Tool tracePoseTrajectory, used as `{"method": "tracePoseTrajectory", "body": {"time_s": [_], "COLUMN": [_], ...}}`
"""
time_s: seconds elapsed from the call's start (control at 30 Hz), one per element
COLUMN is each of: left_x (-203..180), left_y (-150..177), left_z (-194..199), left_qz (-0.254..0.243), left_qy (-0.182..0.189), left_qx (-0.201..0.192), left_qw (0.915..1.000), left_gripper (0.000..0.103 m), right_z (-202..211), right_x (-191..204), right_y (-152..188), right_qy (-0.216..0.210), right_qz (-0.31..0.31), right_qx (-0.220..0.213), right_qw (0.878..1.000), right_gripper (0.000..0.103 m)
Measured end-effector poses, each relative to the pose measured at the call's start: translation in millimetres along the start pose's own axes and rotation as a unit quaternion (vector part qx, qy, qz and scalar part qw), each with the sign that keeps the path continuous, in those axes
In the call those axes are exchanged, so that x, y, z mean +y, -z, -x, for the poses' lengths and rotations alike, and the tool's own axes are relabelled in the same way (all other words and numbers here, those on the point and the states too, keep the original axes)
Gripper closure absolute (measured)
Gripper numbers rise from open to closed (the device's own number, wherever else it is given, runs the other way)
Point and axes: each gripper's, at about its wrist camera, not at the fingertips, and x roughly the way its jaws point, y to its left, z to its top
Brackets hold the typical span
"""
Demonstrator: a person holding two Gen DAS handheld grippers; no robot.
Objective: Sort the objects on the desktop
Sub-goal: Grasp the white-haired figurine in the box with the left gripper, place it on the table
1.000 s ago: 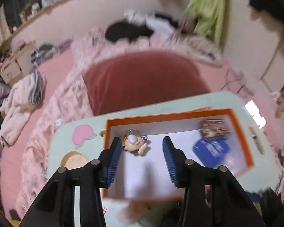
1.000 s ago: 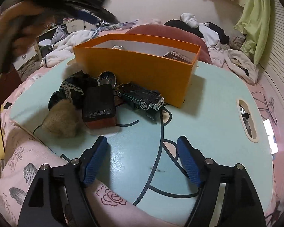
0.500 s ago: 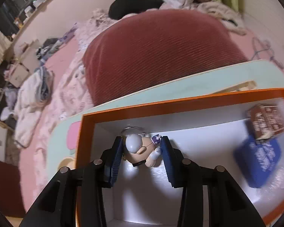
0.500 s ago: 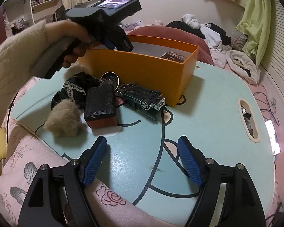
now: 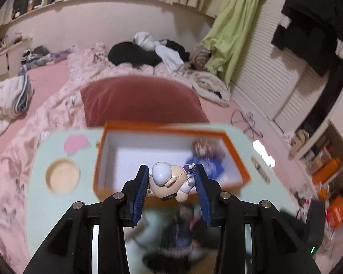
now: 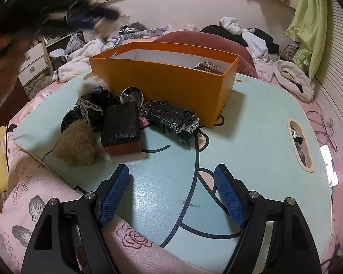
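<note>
My left gripper [image 5: 170,178] is shut on a small toy figure [image 5: 169,181] with a white head, held in the air above the near wall of the orange box [image 5: 235,157]. The box holds a blue pouch [image 5: 209,165] and a brown packet [image 5: 204,147]. In the right wrist view the orange box [image 6: 162,77] stands on the mint table [image 6: 251,141]. In front of it lie a toy car [image 6: 171,117], a black-and-red block [image 6: 122,129], a fur ball [image 6: 76,146], black lace fabric [image 6: 89,105] and a metal cup [image 6: 131,94]. My right gripper [image 6: 171,193] is open and empty near the table's front edge.
The table lies on a pink bed with a red cushion [image 5: 139,100] behind the box. A round recess [image 5: 62,179] sits at the table's left, a slot [image 6: 299,145] at its right. The left hand and gripper blur at the upper left [image 6: 22,18].
My left gripper closed on the toy figure inside the box and lifted it up and back over the near wall. The right gripper has not moved.
</note>
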Motion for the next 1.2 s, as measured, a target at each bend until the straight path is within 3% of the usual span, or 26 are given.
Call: {"method": "tracePoseTrajectory", "body": {"time_s": [0.13, 0.23, 0.37, 0.4, 0.47, 0.53, 0.57, 0.63, 0.67, 0.7, 0.77, 0.8, 0.93, 1.2], "left_x": [3, 7, 9, 11, 14, 20, 24, 32, 34, 33, 15, 3, -6, -2], "left_y": [29, 39, 54, 60, 75, 97, 105, 124, 130, 134, 140, 142, 137, 141], "left_z": [-24, -27, 9, 16, 23, 24, 24, 23, 20, 15, 4, -1, -13, -11], "left_qz": [0.002, 0.015, 0.033, 0.029, 0.015, 0.003, 0.002, 0.005, 0.005, -0.001, -0.067, -0.104, -0.087, -0.077], "left_qy": [-0.003, -0.004, 0.021, 0.016, -0.019, -0.054, -0.05, 0.016, 0.03, 0.023, -0.06, -0.091, -0.08, -0.088], "left_qx": [0.024, 0.008, -0.065, -0.071, -0.064, -0.046, -0.036, -0.015, -0.009, 0.0, -0.001, -0.014, 0.004, -0.019], "left_qw": [0.9997, 0.9998, 0.9971, 0.9969, 0.9976, 0.9975, 0.9981, 0.9998, 0.9995, 0.9997, 0.996, 0.9902, 0.9929, 0.993], "left_gripper": [0.064, 0.057, 0.029, 0.017, 0.006, 0.006, 0.006, 0.006, 0.006, 0.006, 0.001, 0.0, 0.0, 0.0], "right_z": [21, 43, 43, 43, 43, 43, 43, 43, 43, 44, 43, 42, 55, 64], "right_x": [-4, -8, -8, -8, -9, -9, -9, -9, -9, -9, -9, -9, -10, -17], "right_y": [10, 20, 20, 20, 20, 20, 20, 20, 20, 19, 19, 19, 28, 28], "right_qy": [0.002, 0.002, 0.003, 0.003, 0.003, 0.002, 0.003, 0.003, 0.003, 0.003, 0.004, 0.005, 0.006, 0.02], "right_qz": [0.002, 0.003, 0.003, 0.003, 0.003, 0.003, 0.004, 0.004, 0.004, 0.004, 0.004, 0.005, 0.004, -0.012], "right_qx": [0.0, -0.001, -0.001, -0.001, -0.001, -0.001, -0.001, -0.001, 0.0, 0.0, 0.0, 0.001, 0.001, -0.018], "right_qw": [1.0, 1.0, 1.0, 1.0, 1.0, 1.0, 1.0, 1.0, 1.0, 1.0, 1.0, 1.0, 1.0, 1.0], "right_gripper": [0.026, 0.026, 0.026, 0.026, 0.026, 0.026, 0.026, 0.026, 0.026, 0.026, 0.025, 0.025, 0.024, 0.024]}}
